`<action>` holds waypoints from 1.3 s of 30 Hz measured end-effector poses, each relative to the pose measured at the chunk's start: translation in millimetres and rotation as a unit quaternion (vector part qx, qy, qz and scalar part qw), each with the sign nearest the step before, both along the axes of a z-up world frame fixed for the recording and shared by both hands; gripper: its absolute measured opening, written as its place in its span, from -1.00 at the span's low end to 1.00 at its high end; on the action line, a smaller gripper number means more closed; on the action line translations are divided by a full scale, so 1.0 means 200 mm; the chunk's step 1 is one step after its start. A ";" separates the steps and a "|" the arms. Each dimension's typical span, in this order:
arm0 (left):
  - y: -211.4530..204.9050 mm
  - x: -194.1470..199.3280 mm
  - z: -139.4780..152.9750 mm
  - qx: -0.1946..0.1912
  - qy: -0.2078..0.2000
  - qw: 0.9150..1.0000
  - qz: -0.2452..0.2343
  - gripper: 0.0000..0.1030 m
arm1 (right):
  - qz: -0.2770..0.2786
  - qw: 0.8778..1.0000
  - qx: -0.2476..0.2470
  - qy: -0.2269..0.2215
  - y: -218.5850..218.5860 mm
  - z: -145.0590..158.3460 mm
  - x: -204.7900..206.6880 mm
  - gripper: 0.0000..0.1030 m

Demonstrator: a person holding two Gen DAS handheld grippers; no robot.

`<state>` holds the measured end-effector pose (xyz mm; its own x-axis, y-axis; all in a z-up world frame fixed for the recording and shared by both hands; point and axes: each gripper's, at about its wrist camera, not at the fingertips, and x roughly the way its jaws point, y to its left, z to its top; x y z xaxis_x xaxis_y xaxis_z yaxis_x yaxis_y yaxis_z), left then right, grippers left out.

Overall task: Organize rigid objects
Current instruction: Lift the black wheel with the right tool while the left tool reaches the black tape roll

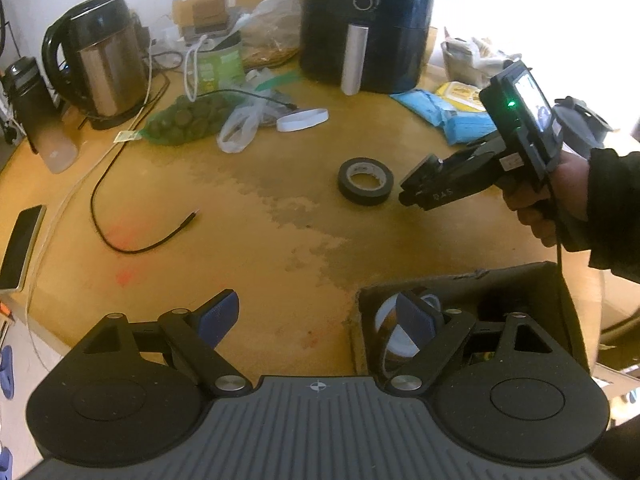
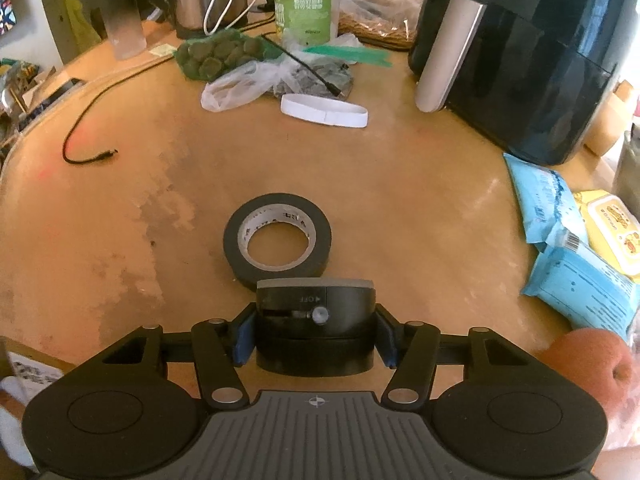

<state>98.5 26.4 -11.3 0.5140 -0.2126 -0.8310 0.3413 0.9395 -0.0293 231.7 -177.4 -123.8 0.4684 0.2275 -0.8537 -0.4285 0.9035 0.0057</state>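
The right gripper (image 2: 316, 334) sits nearest its own camera, its blue-padded tongs clamped on a squat black round device with a grey top (image 2: 315, 322); the side of that device reads "OFF" beside a small arrow and a grey knob. Just beyond it, lying flat on the tan wooden table (image 2: 420, 208), is a black roll of tape with a pale printed core (image 2: 277, 238); the print on the core is too small to read.

In the left wrist view the left gripper (image 1: 320, 318) has its tongs wide apart with nothing between them, one blue pad over bare wood, the other over an open dark cardboard box (image 1: 520, 280) at the table's near edge. Only this view shows that box, with a white and orange roll (image 1: 394, 330) inside, and the person's hand (image 1: 560, 196) on the right gripper's handle, whose side bears small pale letters I cannot make out.

Only the right wrist view shows an orange fruit (image 2: 592, 364) at the near right edge. Both views show the black air fryer with a silver handle (image 2: 520, 60) at the far edge, a white band (image 2: 324, 110) and blue packets (image 2: 560, 240).
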 end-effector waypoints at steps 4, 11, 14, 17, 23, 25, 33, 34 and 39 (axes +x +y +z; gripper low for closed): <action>-0.04 0.02 0.01 -0.005 -0.006 1.000 -0.017 0.68 | -0.011 1.000 0.012 -0.006 -0.04 0.06 -0.05 0.18; -0.12 0.10 0.00 -0.018 -0.008 0.998 -0.055 0.68 | -0.038 0.998 0.041 -0.014 -0.13 0.16 -0.16 0.18; -0.17 0.15 0.00 -0.017 -0.014 0.997 -0.070 0.68 | -0.053 0.997 0.054 -0.019 -0.17 0.21 -0.21 0.18; -0.22 0.20 0.01 -0.015 -0.025 0.996 -0.085 0.68 | -0.067 0.995 0.068 -0.025 -0.21 0.26 -0.27 0.18; -0.30 0.31 0.00 -0.013 -0.043 0.993 -0.105 0.67 | -0.088 0.991 0.087 -0.042 -0.27 0.39 -0.40 0.18; -0.33 0.34 -0.02 -0.013 -0.045 0.992 -0.115 0.67 | -0.099 0.990 0.095 -0.045 -0.30 0.41 -0.44 0.18; -0.39 0.47 -0.14 -0.004 -0.031 0.993 -0.116 0.67 | -0.135 0.983 0.116 -0.047 -0.36 0.44 -0.58 0.18; -0.39 0.48 -0.15 -0.003 -0.030 0.993 -0.115 0.67 | -0.141 0.982 0.119 -0.047 -0.37 0.44 -0.60 0.18; -0.41 0.56 -0.24 0.017 -0.027 0.994 -0.104 0.67 | -0.165 0.977 0.129 -0.049 -0.41 0.45 -0.67 0.18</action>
